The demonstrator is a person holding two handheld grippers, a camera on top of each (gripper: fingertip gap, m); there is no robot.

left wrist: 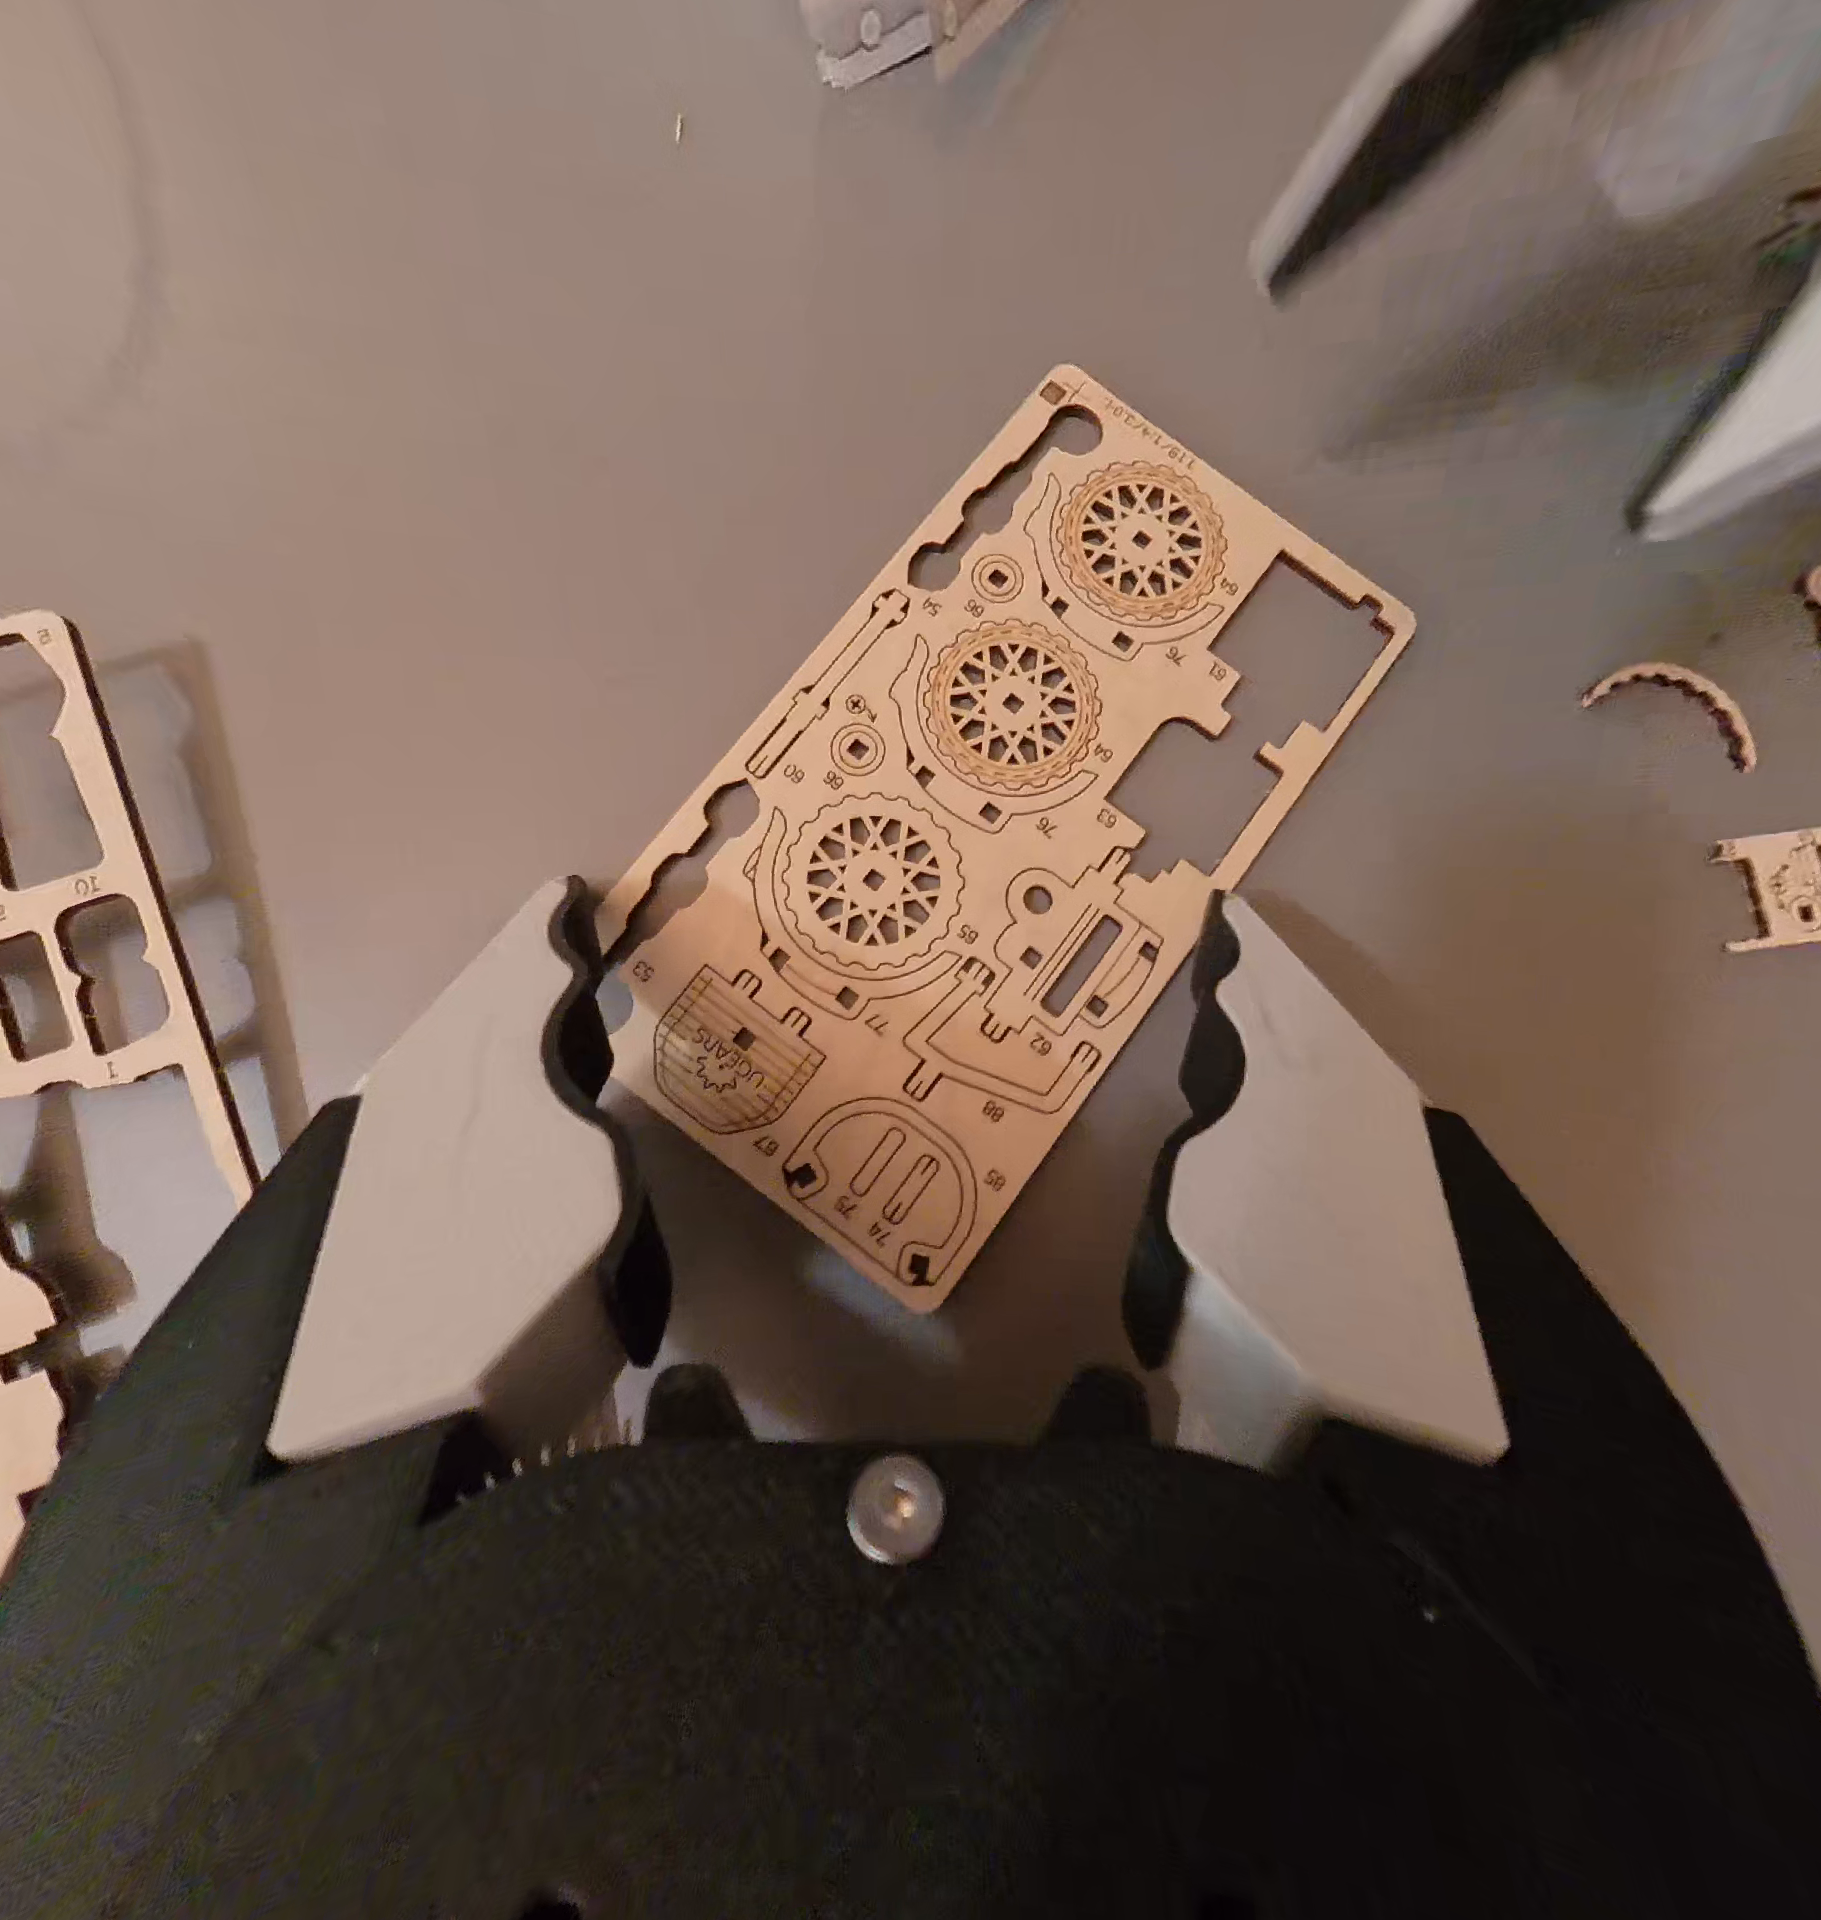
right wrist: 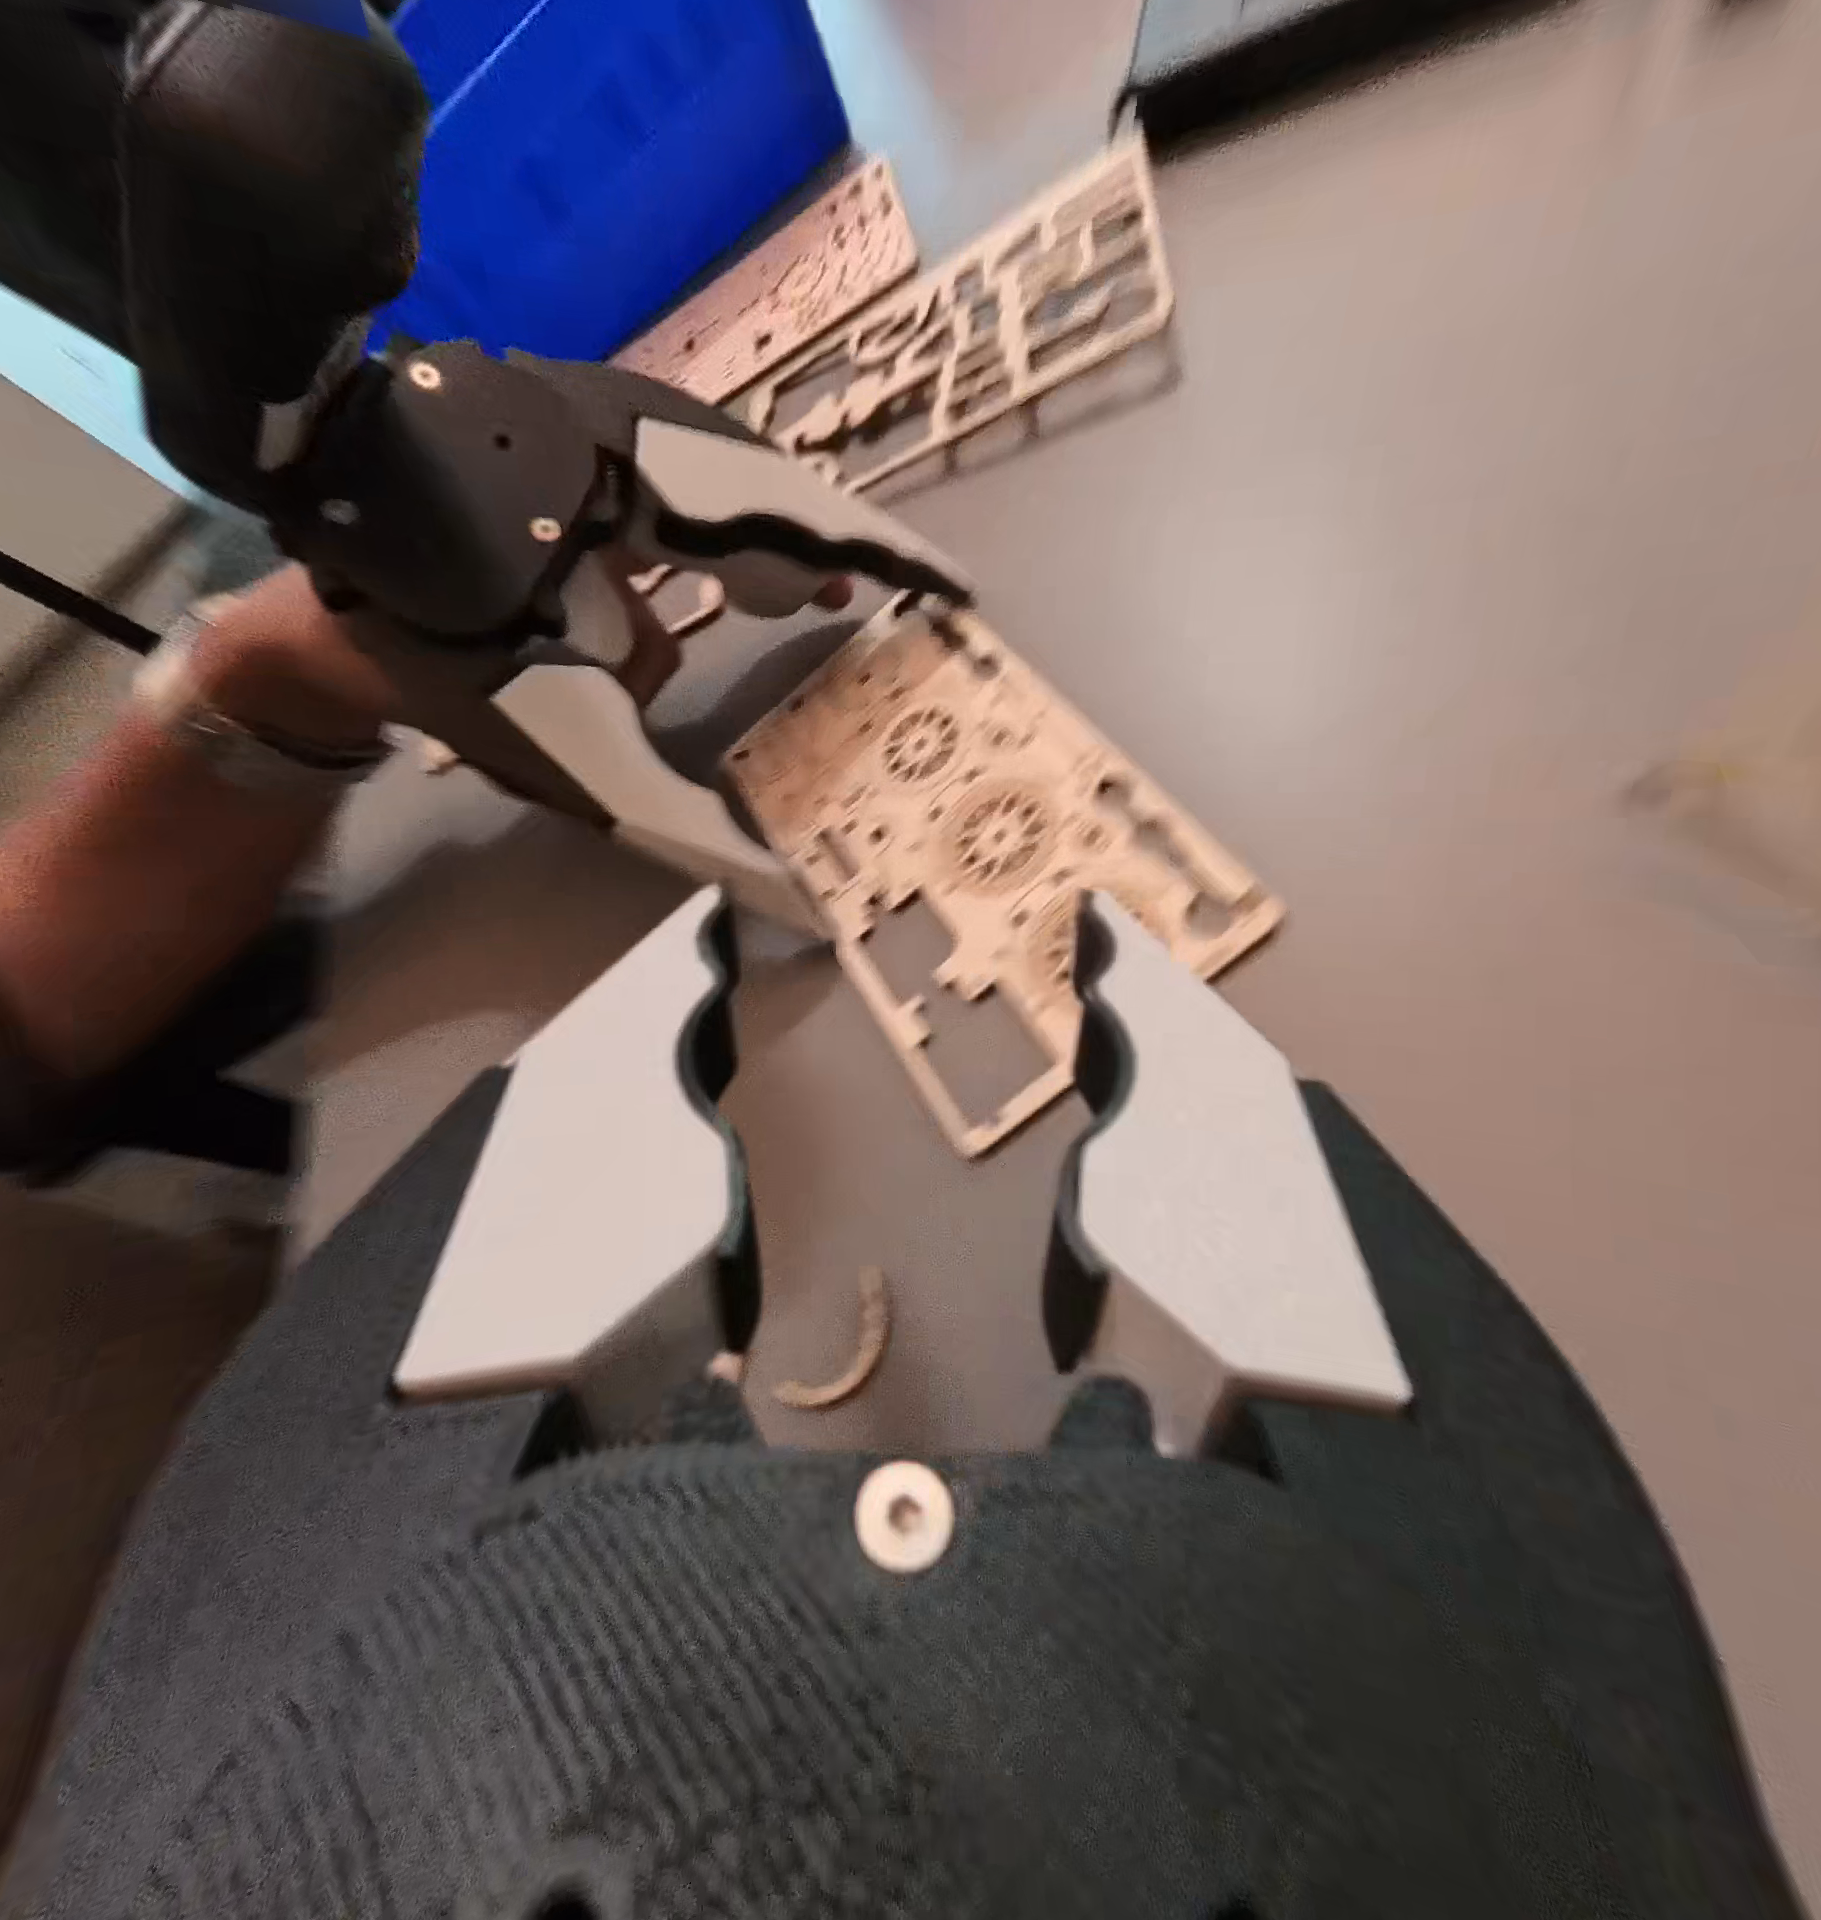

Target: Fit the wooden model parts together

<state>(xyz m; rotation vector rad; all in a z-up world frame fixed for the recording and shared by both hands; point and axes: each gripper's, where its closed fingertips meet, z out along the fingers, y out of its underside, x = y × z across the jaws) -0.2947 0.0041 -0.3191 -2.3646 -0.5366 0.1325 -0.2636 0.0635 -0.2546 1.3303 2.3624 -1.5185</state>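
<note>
The left gripper [left wrist: 901, 951], fingers spread, is held astride the wooden parts sheet [left wrist: 999, 831]. Only the right wrist view shows the right gripper [right wrist: 906, 961], likewise spread, and a blue bin [right wrist: 615, 166] at the table's [right wrist: 1508, 520] far edge.

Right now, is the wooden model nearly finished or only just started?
Only just started. Done: a few pieces are punched out, such as the toothed arc and a small flat part lying loose on the table. In hand: nothing. The open left gripper frames the wheel sheet; the right gripper is open too. Left: three wheels remain in the sheet, and nothing looks joined.
</note>
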